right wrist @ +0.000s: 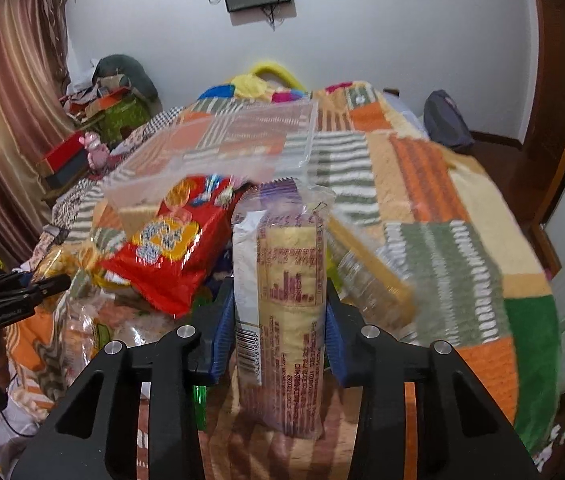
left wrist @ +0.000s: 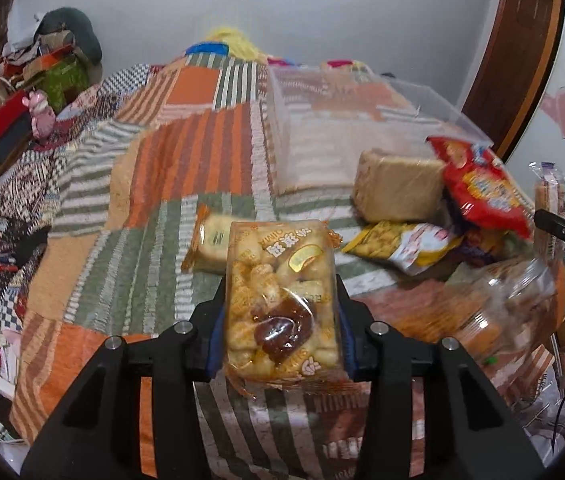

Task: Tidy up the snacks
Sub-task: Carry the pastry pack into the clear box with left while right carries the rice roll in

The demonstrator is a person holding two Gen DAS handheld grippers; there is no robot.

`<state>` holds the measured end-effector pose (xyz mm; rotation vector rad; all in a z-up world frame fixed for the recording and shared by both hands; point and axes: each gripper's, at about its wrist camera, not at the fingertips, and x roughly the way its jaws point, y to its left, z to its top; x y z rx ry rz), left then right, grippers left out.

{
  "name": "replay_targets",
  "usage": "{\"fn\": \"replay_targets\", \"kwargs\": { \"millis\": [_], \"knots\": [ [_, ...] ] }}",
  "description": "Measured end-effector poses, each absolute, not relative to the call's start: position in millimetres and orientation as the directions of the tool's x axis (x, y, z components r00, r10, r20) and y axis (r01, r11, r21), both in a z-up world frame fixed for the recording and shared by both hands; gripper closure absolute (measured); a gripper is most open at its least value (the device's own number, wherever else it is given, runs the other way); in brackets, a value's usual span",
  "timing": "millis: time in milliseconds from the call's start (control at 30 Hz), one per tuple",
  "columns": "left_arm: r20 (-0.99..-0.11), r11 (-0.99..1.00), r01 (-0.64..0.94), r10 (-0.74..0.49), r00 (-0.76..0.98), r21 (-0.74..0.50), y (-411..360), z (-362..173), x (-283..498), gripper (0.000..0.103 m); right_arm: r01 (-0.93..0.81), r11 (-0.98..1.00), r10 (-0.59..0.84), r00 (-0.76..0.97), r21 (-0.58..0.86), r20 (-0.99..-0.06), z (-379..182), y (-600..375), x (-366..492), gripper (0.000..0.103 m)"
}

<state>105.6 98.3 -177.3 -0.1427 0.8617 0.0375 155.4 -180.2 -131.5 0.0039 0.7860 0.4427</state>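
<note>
My left gripper (left wrist: 280, 300) is shut on a clear pack of golden puffed snacks (left wrist: 282, 296) with a brown sauce packet, held above the patchwork bedspread (left wrist: 154, 184). My right gripper (right wrist: 280, 304) is shut on a tall yellow and purple biscuit pack (right wrist: 286, 312), held upright. A clear plastic bin (left wrist: 346, 120) stands on the bed beyond the snacks; it also shows in the right wrist view (right wrist: 218, 148). A red snack bag (left wrist: 478, 184) lies on the pile at the right, and shows in the right wrist view (right wrist: 170, 248).
A small bread pack (left wrist: 210, 244), a tan wafer block (left wrist: 398, 188), a yellow bag (left wrist: 406, 248) and a clear jar (left wrist: 498, 312) lie on the bed. Clutter and boxes (left wrist: 42, 80) stand at the far left by a curtain. A wooden door frame (left wrist: 522, 60) is at the right.
</note>
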Motion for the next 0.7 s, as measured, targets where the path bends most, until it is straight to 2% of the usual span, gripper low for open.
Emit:
{"fn": "replay_targets", "kwargs": {
  "millis": [700],
  "knots": [
    [-0.545,0.998,-0.006,-0.033,0.838,-0.069,63,-76,156,0.059,-0.414,0.902,0.42,0.775,0.123,-0.473,-58,-166,178,0.067]
  ]
}}
